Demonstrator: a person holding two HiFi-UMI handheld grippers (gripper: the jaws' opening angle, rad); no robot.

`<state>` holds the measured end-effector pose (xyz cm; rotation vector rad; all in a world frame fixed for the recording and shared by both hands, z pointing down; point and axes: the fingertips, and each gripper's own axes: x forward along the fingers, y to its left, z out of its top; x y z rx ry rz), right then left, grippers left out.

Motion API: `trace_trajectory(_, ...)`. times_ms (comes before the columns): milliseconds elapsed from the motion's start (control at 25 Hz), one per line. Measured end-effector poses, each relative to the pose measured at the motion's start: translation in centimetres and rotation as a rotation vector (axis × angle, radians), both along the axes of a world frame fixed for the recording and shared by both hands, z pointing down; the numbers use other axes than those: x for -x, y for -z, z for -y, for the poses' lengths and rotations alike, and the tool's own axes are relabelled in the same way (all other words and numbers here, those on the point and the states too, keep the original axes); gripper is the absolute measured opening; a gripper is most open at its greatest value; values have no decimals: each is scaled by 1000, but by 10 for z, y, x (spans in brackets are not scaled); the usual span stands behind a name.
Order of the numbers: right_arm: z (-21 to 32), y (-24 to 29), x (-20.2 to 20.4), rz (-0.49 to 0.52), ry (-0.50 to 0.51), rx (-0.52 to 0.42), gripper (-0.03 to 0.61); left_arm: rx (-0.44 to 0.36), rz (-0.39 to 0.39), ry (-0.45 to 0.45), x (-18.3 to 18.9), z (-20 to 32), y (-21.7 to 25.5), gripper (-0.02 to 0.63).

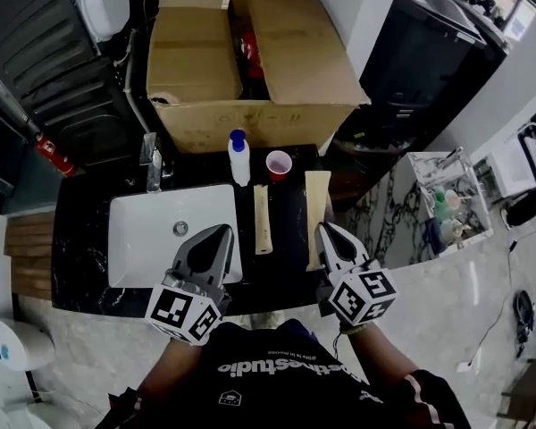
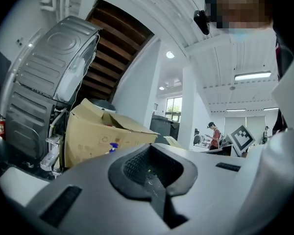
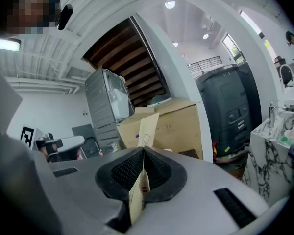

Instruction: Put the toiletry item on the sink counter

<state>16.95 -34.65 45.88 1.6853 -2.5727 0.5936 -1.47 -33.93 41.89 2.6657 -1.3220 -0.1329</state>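
A long beige toiletry carton (image 1: 316, 206) is clamped edge-on between the shut jaws of my right gripper (image 1: 327, 232), over the right part of the black sink counter (image 1: 290, 271). In the right gripper view the carton (image 3: 147, 127) sticks out forward and up from the gripper (image 3: 142, 155). Whether it rests on the counter I cannot tell. A second beige carton (image 1: 263, 220) lies on the counter just right of the white sink (image 1: 143, 235). My left gripper (image 1: 220, 232) hangs over the sink's right edge, shut and empty, as its own view (image 2: 154, 177) also shows.
A white bottle with a blue cap (image 1: 238, 157) and a pink cup (image 1: 279, 164) stand at the counter's back. Behind them is a big open cardboard box (image 1: 250, 61). The faucet (image 1: 152, 161) is at the sink's back left. A marble shelf unit (image 1: 447, 208) stands to the right.
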Motion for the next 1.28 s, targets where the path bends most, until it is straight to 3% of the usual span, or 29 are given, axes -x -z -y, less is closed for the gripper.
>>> trace_trajectory(360, 47, -97, 11, -65, -9, 213, 43, 40, -5, -28, 5, 17, -23, 14)
trace_trajectory(680, 80, -161, 11, -46, -40, 403, 43, 86, 8, -21, 16, 24, -41, 14)
trace_trajectory(1280, 98, -213, 0, -57, -73, 563, 43, 138, -9, 31, 29, 30, -53, 14)
